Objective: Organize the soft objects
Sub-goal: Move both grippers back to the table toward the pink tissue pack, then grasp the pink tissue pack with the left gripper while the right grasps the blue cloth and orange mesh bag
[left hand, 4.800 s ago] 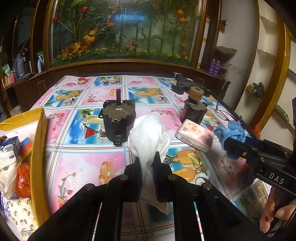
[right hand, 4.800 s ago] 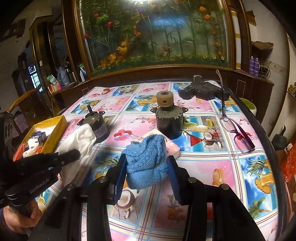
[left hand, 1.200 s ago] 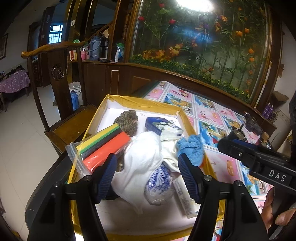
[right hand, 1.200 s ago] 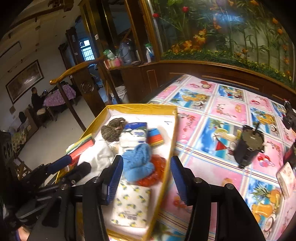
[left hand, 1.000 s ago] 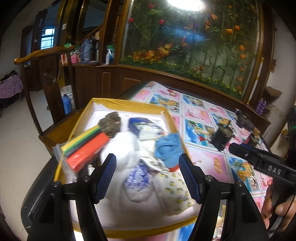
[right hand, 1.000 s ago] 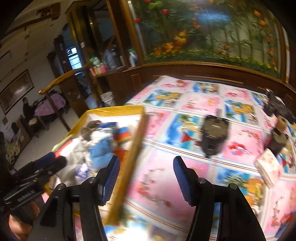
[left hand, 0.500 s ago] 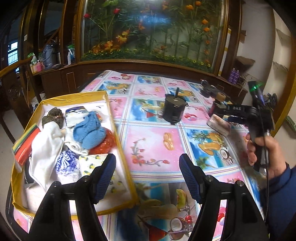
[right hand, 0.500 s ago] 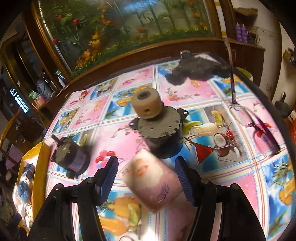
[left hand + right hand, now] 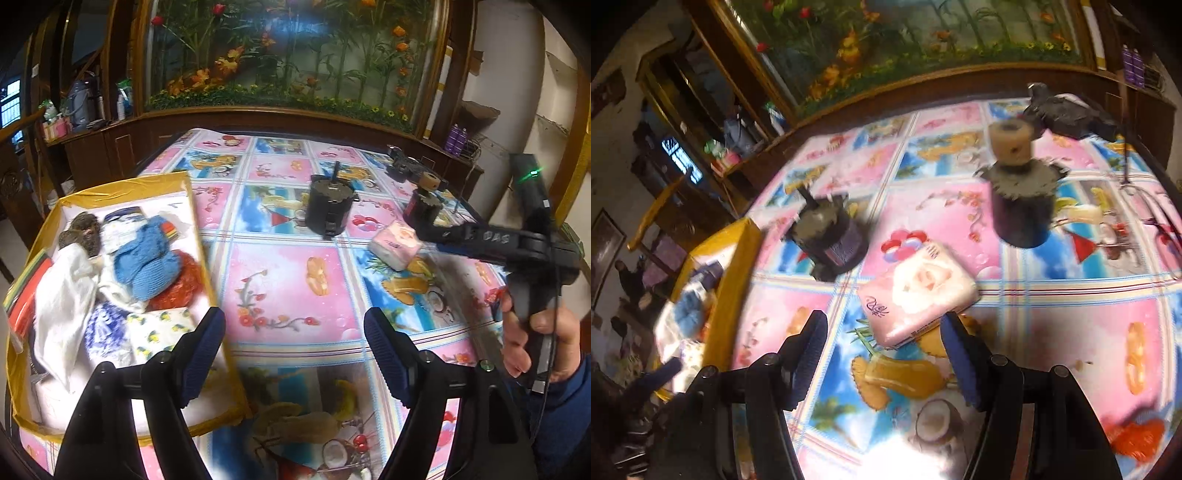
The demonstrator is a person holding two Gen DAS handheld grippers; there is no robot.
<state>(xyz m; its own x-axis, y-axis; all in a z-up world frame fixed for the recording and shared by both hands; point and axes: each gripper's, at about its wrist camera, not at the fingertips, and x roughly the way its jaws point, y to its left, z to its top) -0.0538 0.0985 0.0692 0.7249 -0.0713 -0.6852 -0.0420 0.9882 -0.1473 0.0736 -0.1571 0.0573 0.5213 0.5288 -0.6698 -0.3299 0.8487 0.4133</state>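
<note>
Right now my left gripper (image 9: 294,334) hangs over the flowered tablecloth (image 9: 295,280), its jaws spread wide and having just been opening a little further, with nothing between them but the pink squares of the cloth. Its left finger sits over the near corner of the yellow box (image 9: 201,254), which stands at the table's left edge. Inside the box lie the soft things already put away: the blue knitted piece (image 9: 146,258) on top of a red mesh bag (image 9: 181,282), the white cloth (image 9: 62,299) to its left, a blue-and-white patterned bundle (image 9: 105,334), and a lemon-print tissue pack (image 9: 159,328) near the front.

My right gripper (image 9: 884,338) is also released, jaws apart and having just widened slightly. The pink tissue pack (image 9: 916,295) lies flat on the table with its near corner reaching in between my two fingers; neither pad presses on it. From the left camera I see that same pack (image 9: 395,245) just beside the tip of my right gripper, with my hand (image 9: 535,343) wrapped round the handle.

Behind the pack stand two dark motors: one with a thin shaft (image 9: 829,234) to the left, one with a tan wheel on top (image 9: 1021,195) to the right. A pair of glasses (image 9: 1145,206) lies near the right edge.
</note>
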